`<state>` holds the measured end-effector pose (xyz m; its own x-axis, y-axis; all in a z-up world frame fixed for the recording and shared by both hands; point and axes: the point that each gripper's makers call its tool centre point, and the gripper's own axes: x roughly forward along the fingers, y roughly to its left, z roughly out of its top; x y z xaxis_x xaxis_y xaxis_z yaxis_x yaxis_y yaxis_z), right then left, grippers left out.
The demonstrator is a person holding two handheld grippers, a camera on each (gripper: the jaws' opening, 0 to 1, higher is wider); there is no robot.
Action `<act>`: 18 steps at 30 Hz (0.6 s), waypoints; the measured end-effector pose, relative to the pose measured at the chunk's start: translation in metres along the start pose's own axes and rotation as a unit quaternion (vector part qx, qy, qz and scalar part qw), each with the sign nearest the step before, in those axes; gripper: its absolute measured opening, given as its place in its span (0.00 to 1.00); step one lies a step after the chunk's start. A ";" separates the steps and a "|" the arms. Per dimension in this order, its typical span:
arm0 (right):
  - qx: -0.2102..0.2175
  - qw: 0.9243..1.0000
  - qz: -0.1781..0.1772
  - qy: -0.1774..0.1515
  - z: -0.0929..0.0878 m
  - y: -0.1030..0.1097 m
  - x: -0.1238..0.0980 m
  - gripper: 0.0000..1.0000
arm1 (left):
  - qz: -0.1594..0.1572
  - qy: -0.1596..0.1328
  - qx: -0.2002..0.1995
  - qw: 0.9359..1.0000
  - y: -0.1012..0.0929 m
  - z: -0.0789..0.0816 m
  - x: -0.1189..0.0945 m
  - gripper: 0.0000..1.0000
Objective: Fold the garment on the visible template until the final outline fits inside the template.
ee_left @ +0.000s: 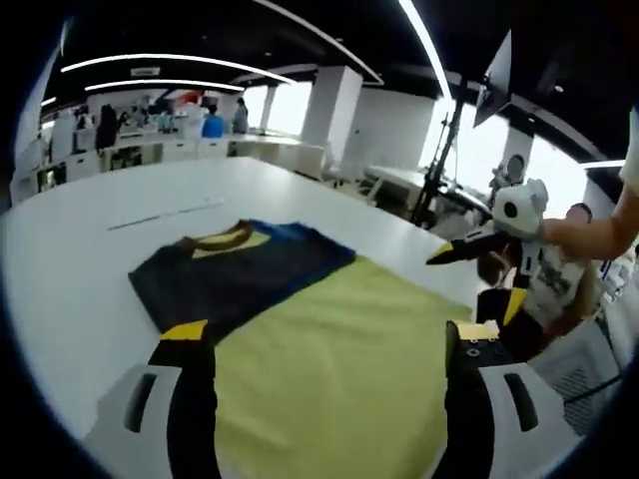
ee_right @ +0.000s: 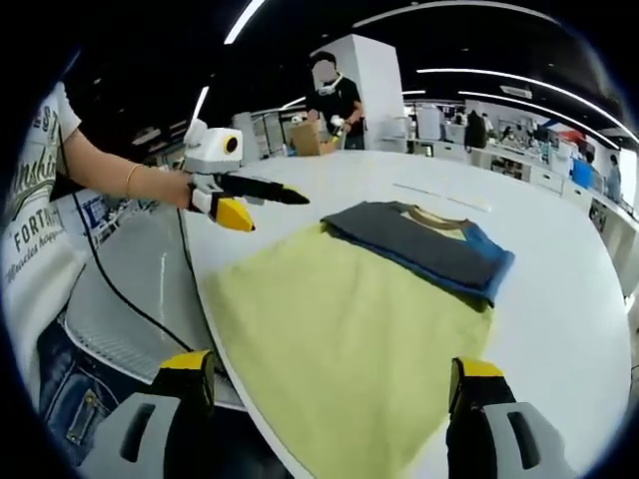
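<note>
The garment (ee_left: pixel 300 329) lies flat on the white desk (ee_left: pixel 90 249) straight ahead of both hand-held grippers: a broad yellow body nearest the jaws, with a dark navy and blue upper part and a tan collar (ee_left: pixel 225 237) at the far end, where a layer seems already folded over. The left hand-held gripper (ee_left: pixel 324 344) hangs just above the near yellow edge with its jaws spread wide and nothing between them; in the right gripper view it sits off to the left (ee_right: pixel 240 200), beside the cloth's far corner, held by a person's hand (ee_right: pixel 172 188). The right hand-held gripper (ee_right: pixel 334 374) is likewise spread and empty, its jaws straddling the yellow hem at the desk's edge. No template outline can be made out under the cloth. The fabric looks light, thin and limp, so it should drape and crease readily, slide a little on the smooth desk, and sag if lifted by one point alone. The likely best hold is a pinch on each near corner of the yellow hem, one per hand-held gripper, lifting both together to keep the edge straight.
</note>
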<state>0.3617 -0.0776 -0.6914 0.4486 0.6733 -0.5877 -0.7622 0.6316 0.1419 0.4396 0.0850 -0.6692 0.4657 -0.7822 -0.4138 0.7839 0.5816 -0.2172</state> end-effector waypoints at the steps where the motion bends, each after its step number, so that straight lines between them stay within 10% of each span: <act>1: -0.002 1.000 0.002 0.002 -0.001 0.001 0.000 0.97 | 0.000 0.000 0.002 1.000 -0.001 -0.003 -0.004 0.90; 18: -0.013 0.999 0.018 0.035 -0.030 0.016 -0.003 0.87 | -0.012 0.043 -0.003 0.999 -0.026 -0.057 -0.046 0.74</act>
<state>0.3339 -0.0806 -0.7114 0.3882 0.6666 -0.6364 -0.7892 0.5970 0.1440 0.3742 0.1181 -0.6949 0.4093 -0.7743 -0.4825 0.7924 0.5639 -0.2326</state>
